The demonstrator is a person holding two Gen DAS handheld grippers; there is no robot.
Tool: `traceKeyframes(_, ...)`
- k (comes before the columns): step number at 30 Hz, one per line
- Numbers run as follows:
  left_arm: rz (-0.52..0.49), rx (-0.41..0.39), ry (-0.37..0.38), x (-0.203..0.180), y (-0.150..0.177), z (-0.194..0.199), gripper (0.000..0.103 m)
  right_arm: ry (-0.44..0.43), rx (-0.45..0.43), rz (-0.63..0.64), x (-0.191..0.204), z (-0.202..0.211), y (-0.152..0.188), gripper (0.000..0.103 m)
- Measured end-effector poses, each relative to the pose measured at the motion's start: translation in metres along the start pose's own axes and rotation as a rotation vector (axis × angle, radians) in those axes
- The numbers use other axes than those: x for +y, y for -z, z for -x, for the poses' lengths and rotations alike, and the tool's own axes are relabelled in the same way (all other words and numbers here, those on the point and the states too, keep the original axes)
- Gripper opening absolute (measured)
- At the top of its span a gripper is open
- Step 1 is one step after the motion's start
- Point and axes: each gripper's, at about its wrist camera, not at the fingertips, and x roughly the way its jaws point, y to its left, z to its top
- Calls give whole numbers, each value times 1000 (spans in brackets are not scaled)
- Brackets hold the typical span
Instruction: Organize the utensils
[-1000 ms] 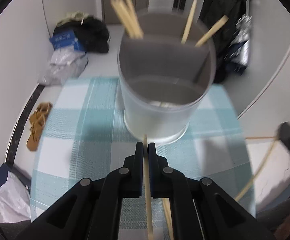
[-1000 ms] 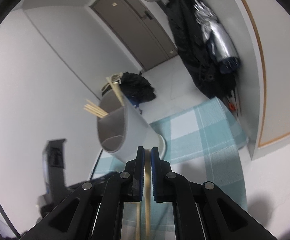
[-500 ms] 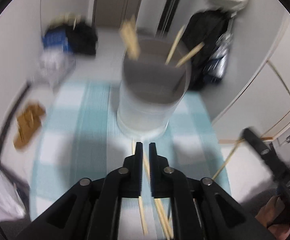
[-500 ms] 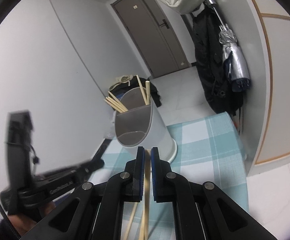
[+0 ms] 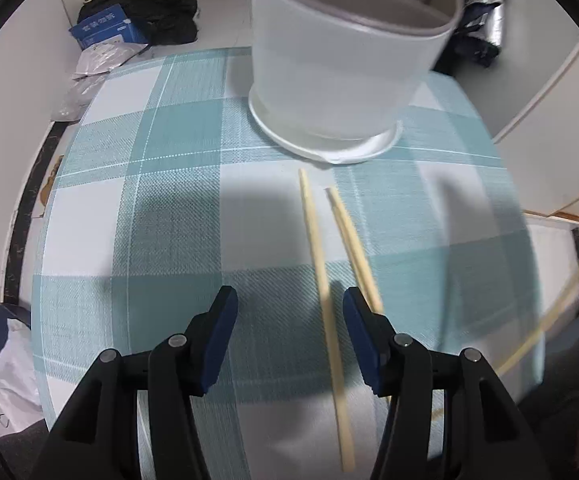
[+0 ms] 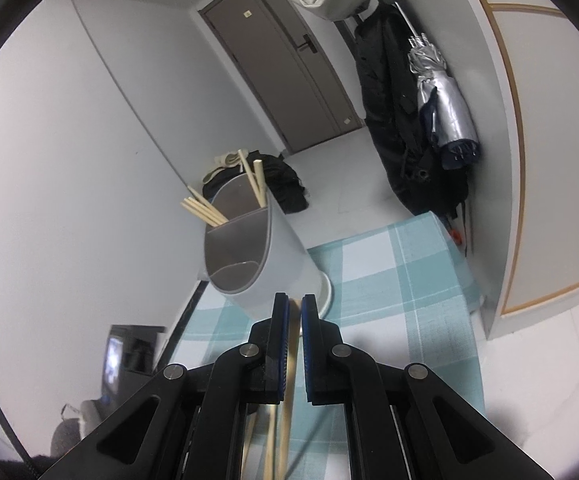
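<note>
The left hand-held gripper [image 5: 287,306] is spread wide above the desk [image 5: 161,184], which is covered by a teal-and-white checked cloth; nothing is held between its fingers. Two loose chopsticks [image 5: 323,276] are laid on the cloth ahead of it, side by side, their far tips near the base of the white utensil holder [image 5: 345,64]. The right hand-held gripper [image 6: 294,316] is closed narrowly on a single chopstick [image 6: 287,408], which is pinched between the blue pads. In the right wrist view, the utensil holder [image 6: 265,264] is seen to be divided into compartments, with several chopsticks [image 6: 205,212] stood in the far ones.
</note>
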Motion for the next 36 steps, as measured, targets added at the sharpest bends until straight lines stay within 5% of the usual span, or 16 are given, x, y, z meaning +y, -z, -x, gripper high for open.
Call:
traceKeyframes(10,15,15,-73,0,-41,-14,48,2,19,-78,-18,-9,-4,6)
traceKeyframes(11,26,12,-68,0,-45,-16,46,0,22,-83,-19,-10,-5,6)
traceKeyframes(15,25,-6,-54,-8,-49,-20,6,-4,28,-87,-20,-13,-7,6)
traceKeyframes(23,97,-75,-34,7,-33,-11,1,-8,26,-76,-16,-12,-6,6)
traceKeyframes(36,98,-469,176,14,1,111,1,-22,0,145,42,-7,-4,5)
